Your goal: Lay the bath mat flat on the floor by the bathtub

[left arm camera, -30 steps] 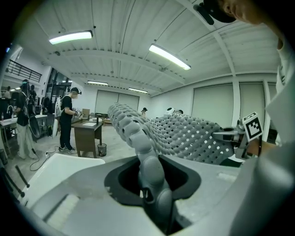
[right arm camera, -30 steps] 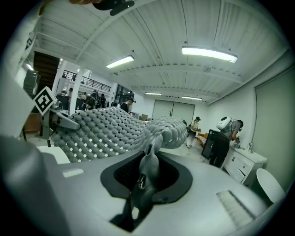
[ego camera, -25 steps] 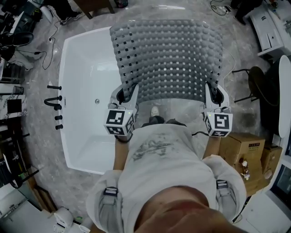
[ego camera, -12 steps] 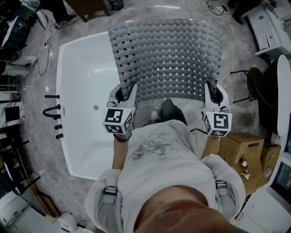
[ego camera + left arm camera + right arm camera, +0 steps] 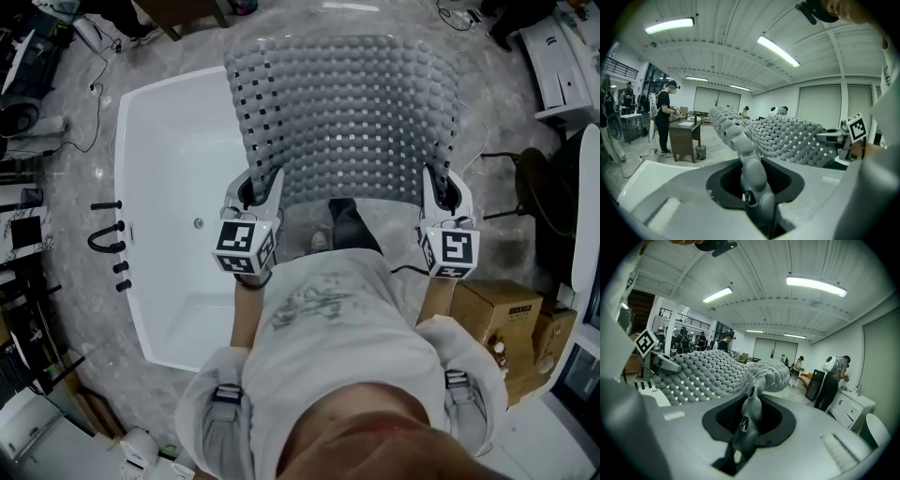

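A grey, bumpy bath mat (image 5: 345, 117) with square holes is stretched out in the air between both grippers, above the floor and the right edge of the white bathtub (image 5: 183, 197). My left gripper (image 5: 255, 192) is shut on the mat's near left corner (image 5: 752, 180). My right gripper (image 5: 441, 195) is shut on the near right corner (image 5: 746, 420). In each gripper view the mat (image 5: 787, 136) (image 5: 717, 371) spreads away from the jaws toward the other gripper. The person's leg and shoe (image 5: 323, 239) show under the mat's near edge.
The grey marble floor (image 5: 497, 103) surrounds the tub. Black taps (image 5: 108, 234) stand at the tub's left rim. Cardboard boxes (image 5: 497, 314) sit at the right, a dark chair (image 5: 534, 183) beyond them. Other people and a wooden desk (image 5: 683, 136) stand further off.
The view has shifted slightly as the person steps; one leg has moved forward under the mat. Both grippers keep their hold on the mat.
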A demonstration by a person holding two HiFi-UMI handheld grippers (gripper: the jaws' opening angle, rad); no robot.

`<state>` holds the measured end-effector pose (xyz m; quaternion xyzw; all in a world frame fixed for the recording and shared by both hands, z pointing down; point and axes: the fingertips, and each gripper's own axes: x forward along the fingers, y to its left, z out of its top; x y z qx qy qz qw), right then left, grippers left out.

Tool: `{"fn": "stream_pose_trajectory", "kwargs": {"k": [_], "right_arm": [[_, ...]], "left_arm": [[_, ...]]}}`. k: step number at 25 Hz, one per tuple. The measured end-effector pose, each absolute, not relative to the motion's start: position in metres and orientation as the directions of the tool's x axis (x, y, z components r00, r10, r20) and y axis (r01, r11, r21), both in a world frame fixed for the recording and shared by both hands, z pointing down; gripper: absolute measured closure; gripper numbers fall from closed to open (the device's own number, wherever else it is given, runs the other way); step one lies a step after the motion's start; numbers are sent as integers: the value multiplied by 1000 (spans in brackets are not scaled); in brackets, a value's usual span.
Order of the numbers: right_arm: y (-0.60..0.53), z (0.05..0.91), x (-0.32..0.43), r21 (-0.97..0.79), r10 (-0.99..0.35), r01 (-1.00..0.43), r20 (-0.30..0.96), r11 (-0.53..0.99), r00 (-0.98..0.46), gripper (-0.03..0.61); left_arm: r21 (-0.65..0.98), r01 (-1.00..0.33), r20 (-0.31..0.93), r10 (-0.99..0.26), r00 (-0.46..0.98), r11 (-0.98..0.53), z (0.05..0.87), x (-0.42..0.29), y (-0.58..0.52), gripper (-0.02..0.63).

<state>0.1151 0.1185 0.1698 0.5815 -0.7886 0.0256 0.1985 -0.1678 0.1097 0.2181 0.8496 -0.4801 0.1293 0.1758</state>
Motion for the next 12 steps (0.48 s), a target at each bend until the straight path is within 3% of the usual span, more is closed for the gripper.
{"fn": "stream_pose_trajectory", "kwargs": {"k": [12], "right_arm": [[-2,209,136,165,-867,-920,426,356,-259,518]], "left_arm": [[208,-876,450,-752,481,-436,253,-145,7,509]]}}
